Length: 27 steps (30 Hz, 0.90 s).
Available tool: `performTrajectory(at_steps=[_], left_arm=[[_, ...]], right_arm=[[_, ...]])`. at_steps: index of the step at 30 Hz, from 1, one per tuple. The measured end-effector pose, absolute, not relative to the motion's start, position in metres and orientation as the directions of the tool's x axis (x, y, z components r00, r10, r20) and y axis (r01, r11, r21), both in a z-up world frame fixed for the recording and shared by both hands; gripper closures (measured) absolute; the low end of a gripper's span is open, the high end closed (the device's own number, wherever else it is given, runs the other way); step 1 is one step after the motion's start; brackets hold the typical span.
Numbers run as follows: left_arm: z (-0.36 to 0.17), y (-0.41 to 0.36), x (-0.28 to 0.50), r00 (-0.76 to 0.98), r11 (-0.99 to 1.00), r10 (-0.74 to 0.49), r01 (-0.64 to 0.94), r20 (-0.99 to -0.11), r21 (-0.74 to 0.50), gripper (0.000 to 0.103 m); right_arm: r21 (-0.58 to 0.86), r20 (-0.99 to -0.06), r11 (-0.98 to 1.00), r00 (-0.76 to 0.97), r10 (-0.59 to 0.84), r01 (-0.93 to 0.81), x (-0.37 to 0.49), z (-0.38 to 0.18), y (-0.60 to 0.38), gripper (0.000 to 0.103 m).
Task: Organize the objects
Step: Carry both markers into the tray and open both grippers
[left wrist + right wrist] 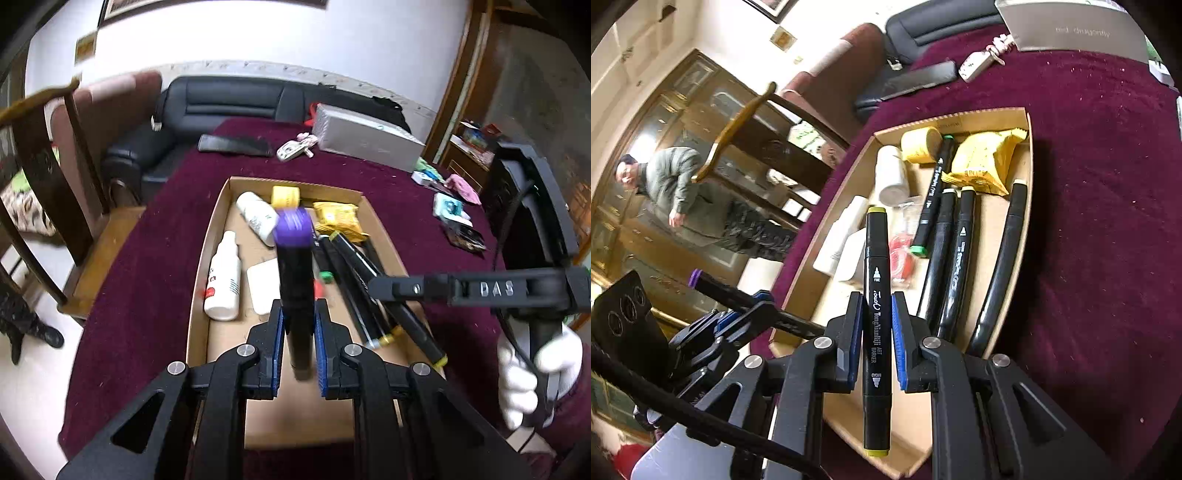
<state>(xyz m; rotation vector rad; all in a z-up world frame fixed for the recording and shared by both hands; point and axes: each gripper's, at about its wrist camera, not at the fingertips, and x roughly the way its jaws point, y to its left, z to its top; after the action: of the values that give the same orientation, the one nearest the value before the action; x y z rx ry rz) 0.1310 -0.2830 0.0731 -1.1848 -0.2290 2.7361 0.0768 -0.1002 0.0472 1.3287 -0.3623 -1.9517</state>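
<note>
My left gripper (pixel 299 317) is shut on a black art marker with a purple cap (pixel 294 266) and holds it above a shallow cardboard tray (pixel 201 266). My right gripper (pixel 874 314) is shut on a black marker with yellow-green ends (pixel 876 317), above the tray's near end (pixel 798 295). The tray holds several black markers (pixel 960 254), a white bottle (pixel 224 280), a white tube (pixel 256 218), a yellow tape roll (pixel 285 196) and a yellow packet (pixel 340 218). The left gripper with the purple marker also shows in the right wrist view (pixel 738 310).
The tray lies on a maroon cloth (pixel 140 280). A grey box (pixel 364 138), a key fob (pixel 293 149) and a black comb (pixel 234 144) lie at the far end. Small packets (pixel 448 210) lie at the right. A wooden chair (pixel 48 177) stands left.
</note>
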Motion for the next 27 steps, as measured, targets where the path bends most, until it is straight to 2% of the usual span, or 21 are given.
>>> performTrajectory(at_steps=[5, 10, 15, 17, 19, 20, 22, 24, 25, 26, 27], left_arm=[[0.058, -0.294, 0.107, -0.640, -0.974, 0.178, -0.008, -0.747, -0.225, 0.088], [0.040, -0.290, 0.094, -0.589, -0.987, 0.112, 0.029, -0.800, -0.159, 0.088], [0.042, -0.296, 0.098, -0.616, -0.978, 0.122, 0.058, -0.779, -0.200, 0.087], [0.049, -0.299, 0.104, -0.630, -0.974, 0.119, 0.077, -0.767, -0.214, 0.081], [0.058, -0.301, 0.113, -0.650, -0.966, 0.124, 0.094, -0.750, -0.240, 0.065], [0.062, -0.302, 0.116, -0.662, -0.962, 0.128, 0.099, -0.738, -0.256, 0.063], [0.072, -0.308, 0.127, -0.699, -0.938, 0.172, 0.100, -0.694, -0.333, 0.052], [0.077, -0.322, 0.136, -0.738, -0.876, 0.258, 0.095, -0.624, -0.473, 0.045], [0.076, -0.335, 0.142, -0.769, -0.794, 0.330, 0.087, -0.547, -0.601, 0.043], [0.074, -0.343, 0.145, -0.783, -0.741, 0.366, 0.082, -0.503, -0.667, 0.042], [0.068, -0.351, 0.148, -0.797, -0.657, 0.412, 0.076, -0.441, -0.750, 0.041]], right_arm=[[0.573, -0.714, -0.720, -0.194, -0.673, 0.392, 0.060, 0.038, -0.114, 0.090], [0.521, -0.744, -0.741, -0.199, -0.637, 0.424, 0.058, 0.035, -0.127, 0.090], [0.458, -0.773, -0.767, -0.226, -0.593, 0.449, 0.063, 0.032, -0.132, 0.087], [0.434, -0.771, -0.772, -0.251, -0.585, 0.465, 0.065, 0.034, -0.133, 0.084], [0.426, -0.758, -0.769, -0.276, -0.591, 0.477, 0.069, 0.040, -0.129, 0.082], [0.428, -0.747, -0.766, -0.288, -0.599, 0.480, 0.071, 0.043, -0.127, 0.082], [0.450, -0.709, -0.751, -0.317, -0.629, 0.484, 0.075, 0.053, -0.115, 0.082], [0.501, -0.651, -0.724, -0.346, -0.676, 0.474, 0.075, 0.066, -0.095, 0.081], [0.544, -0.605, -0.706, -0.371, -0.704, 0.453, 0.073, 0.074, -0.079, 0.078], [0.591, -0.560, -0.686, -0.397, -0.727, 0.423, 0.069, 0.081, -0.061, 0.064], [0.644, -0.510, -0.664, -0.434, -0.743, 0.380, 0.065, 0.088, -0.037, 0.042]])
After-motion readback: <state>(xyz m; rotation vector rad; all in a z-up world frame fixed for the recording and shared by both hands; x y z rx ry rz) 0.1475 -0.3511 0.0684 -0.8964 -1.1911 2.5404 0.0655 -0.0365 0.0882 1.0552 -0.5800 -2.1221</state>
